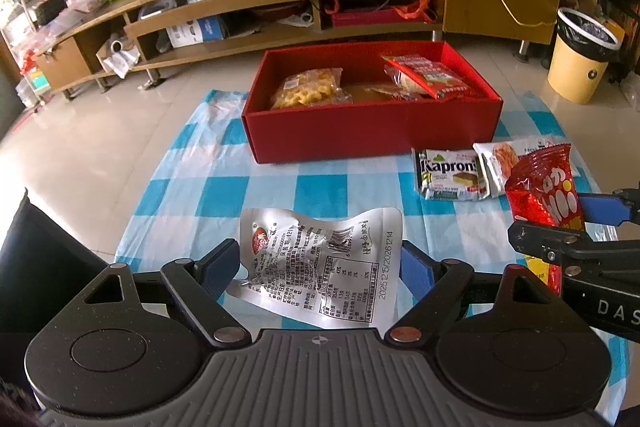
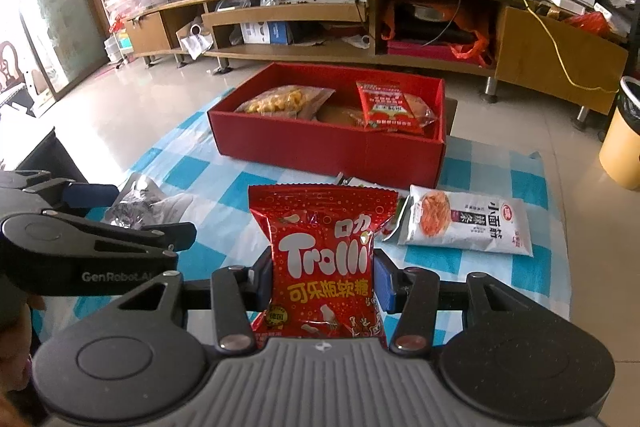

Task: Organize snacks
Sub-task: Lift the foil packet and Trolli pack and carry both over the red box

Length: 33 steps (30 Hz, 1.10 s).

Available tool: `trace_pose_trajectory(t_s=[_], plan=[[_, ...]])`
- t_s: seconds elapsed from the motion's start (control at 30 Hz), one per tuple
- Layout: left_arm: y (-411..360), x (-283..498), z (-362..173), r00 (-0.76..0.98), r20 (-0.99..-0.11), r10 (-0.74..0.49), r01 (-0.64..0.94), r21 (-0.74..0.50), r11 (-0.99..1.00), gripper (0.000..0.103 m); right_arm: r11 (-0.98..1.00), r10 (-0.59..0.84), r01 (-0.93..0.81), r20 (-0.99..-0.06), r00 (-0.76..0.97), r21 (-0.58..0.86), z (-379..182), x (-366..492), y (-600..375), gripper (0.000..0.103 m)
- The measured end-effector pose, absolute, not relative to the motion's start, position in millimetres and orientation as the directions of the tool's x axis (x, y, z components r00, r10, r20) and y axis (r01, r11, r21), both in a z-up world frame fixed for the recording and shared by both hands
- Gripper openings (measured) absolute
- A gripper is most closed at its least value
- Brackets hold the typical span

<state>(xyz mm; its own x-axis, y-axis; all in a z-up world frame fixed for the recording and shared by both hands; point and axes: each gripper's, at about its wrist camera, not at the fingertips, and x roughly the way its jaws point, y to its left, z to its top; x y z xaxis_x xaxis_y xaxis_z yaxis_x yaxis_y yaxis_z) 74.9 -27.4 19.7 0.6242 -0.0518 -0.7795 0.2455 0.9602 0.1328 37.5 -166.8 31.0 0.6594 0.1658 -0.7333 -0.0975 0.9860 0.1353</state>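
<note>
Red Trolli gummy bag (image 2: 326, 263) is standing upright, pinched at its sides in the right gripper (image 2: 323, 281), above the near edge of the checked cloth (image 2: 256, 183); silver pouch (image 1: 320, 263) is sitting clamped across the left gripper (image 1: 320, 267). Red box (image 2: 332, 147) is lying toward the cloth's far edge, partly filled. Risk: slick foil sliding from the pads, or both bags colliding over the box

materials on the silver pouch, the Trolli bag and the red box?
Silver pouch: looks like metallised foil laminate, shiny with crinkle glare.
Trolli bag: glossy printed plastic film, probably foil-lined; bright highlights, a serrated top seal.
Red box: seems paperboard with a matte red wrap; flat stiff walls, a folded seam, no glare.
</note>
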Motion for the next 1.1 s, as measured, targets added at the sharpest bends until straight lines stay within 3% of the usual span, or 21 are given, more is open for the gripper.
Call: trace_pose_trajectory(t_s=[1.1], plan=[[-40.1,114.5,56.3,0.708,-0.702,-0.083,0.205,0.092,0.974,0.088,0.985,0.16,-0.076,-0.64,0.751,0.157,63.3,74.6,-178.7,0.046]])
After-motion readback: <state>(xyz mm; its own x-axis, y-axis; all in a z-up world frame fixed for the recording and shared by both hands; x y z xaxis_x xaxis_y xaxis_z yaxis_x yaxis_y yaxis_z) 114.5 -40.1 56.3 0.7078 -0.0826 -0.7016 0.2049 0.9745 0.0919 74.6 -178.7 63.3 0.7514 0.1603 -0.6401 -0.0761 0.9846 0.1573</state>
